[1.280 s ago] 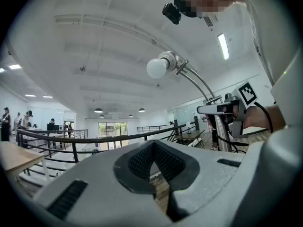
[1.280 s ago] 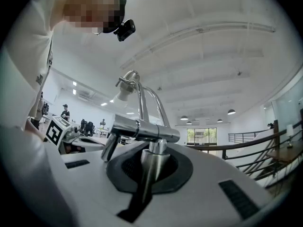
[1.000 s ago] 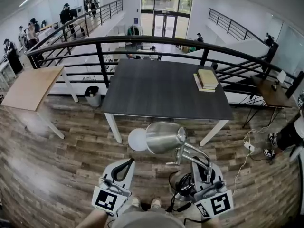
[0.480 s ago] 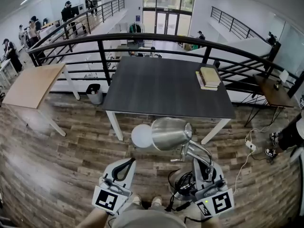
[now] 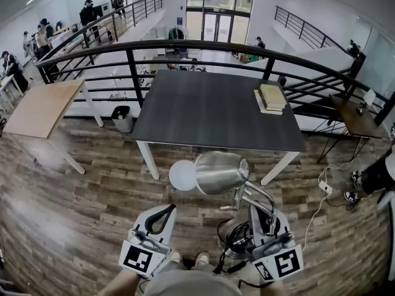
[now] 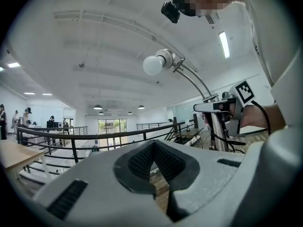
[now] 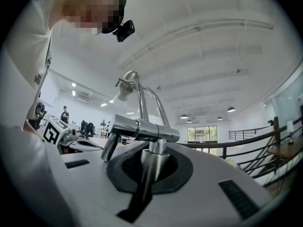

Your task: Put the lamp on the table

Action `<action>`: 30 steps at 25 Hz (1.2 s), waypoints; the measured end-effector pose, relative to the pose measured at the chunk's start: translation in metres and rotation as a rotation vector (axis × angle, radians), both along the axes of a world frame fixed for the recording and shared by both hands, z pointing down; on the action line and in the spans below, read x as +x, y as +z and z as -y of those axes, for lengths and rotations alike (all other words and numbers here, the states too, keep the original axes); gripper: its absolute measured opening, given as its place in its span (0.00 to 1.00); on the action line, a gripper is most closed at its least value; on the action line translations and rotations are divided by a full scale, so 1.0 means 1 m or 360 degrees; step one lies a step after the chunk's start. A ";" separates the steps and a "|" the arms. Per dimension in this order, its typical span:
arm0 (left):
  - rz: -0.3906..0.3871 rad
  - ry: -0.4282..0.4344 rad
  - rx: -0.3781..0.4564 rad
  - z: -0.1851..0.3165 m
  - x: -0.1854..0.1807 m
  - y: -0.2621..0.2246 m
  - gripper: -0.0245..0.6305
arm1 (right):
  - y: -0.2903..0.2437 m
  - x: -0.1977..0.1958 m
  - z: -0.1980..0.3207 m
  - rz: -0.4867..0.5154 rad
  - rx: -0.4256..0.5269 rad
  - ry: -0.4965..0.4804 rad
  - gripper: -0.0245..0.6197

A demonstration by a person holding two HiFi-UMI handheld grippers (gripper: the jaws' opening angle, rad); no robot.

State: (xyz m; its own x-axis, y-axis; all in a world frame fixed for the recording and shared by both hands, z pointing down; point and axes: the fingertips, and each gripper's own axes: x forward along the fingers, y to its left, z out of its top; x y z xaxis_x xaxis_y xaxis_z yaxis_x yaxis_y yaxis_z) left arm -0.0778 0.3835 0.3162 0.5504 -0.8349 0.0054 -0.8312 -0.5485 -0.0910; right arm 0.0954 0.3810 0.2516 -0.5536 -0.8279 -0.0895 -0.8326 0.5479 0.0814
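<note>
Lamp (image 5: 216, 172) clamped by its chrome stem in right gripper (image 5: 264, 217), over floor just short of table (image 5: 203, 110). Barely shifted this past second. Left gripper (image 5: 163, 212) closed, empty. Placement pending.

This was a large open-plan office on an upper level. A black metal railing (image 5: 197, 47) curved along the edge of the wood-plank floor (image 5: 74, 214), and beyond it a bright hall ran to tall glass doors (image 5: 215, 26). A dark tabletop (image 5: 210, 113) with a stack of books (image 5: 270, 98) stood at the railing, with a light wooden table (image 5: 40, 110) and a bin (image 5: 121, 121) to its left. People (image 5: 43, 39) stood along the left balcony, and pendant lights (image 6: 97, 107) hung from the white ceiling.
</note>
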 end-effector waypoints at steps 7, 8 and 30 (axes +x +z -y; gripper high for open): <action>0.0006 -0.0002 -0.0011 -0.001 0.012 0.001 0.04 | 0.001 0.008 0.000 0.0009 -0.0003 -0.0023 0.03; 0.0006 -0.0004 -0.0012 0.000 0.014 0.001 0.04 | 0.001 0.009 0.001 0.0011 -0.0003 -0.0025 0.03; 0.0026 0.0019 0.0020 -0.002 0.074 0.008 0.04 | 0.011 0.060 0.009 -0.0011 0.0013 -0.0057 0.03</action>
